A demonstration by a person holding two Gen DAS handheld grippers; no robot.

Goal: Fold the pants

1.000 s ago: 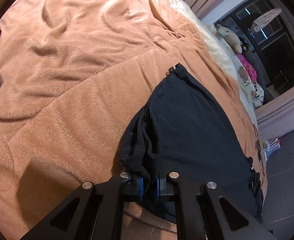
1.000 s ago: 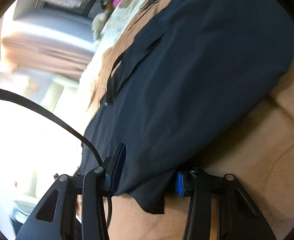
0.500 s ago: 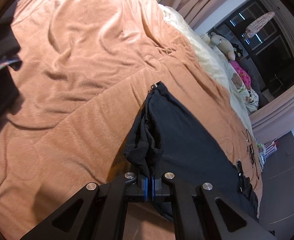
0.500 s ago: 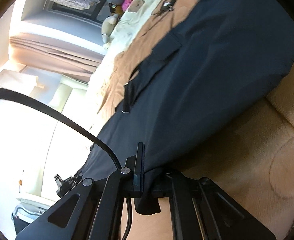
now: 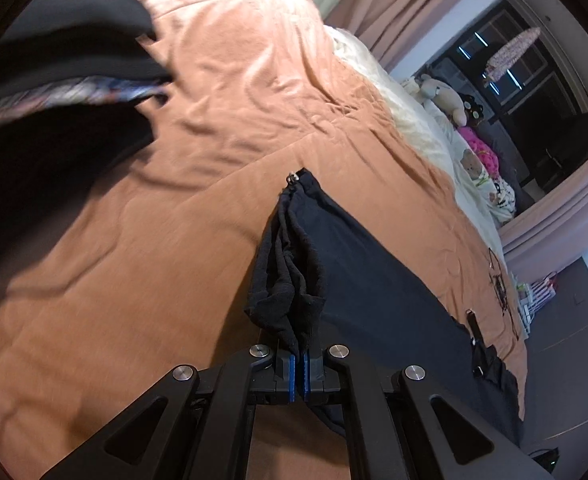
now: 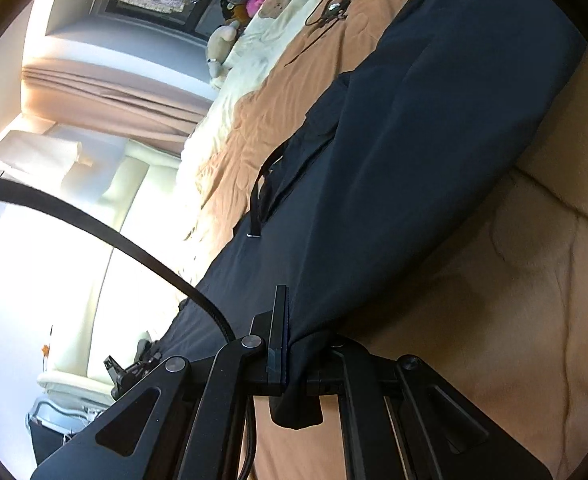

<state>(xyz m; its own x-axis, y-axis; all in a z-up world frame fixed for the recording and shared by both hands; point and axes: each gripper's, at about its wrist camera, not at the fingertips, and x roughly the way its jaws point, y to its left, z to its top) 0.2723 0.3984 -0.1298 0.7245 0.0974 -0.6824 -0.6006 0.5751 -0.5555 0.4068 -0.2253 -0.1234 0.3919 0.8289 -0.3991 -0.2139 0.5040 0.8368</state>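
While the dark navy cloth pants lie stretched along the bed's peach fleece blanket, a blurred heap of dark clothing sits on that blanket far to their left. Next, the left gripper has its blue-padded jaws clenched on a bunched fold of the pants' end, lifted off the blanket. Right of the pants, stuffed toys rest on a cream quilt at the blanket's far edge. From the right wrist view, the right gripper has its jaws clamped on the pants' near edge, a corner of cloth hanging below them; beige curtains hang beyond the blanket.
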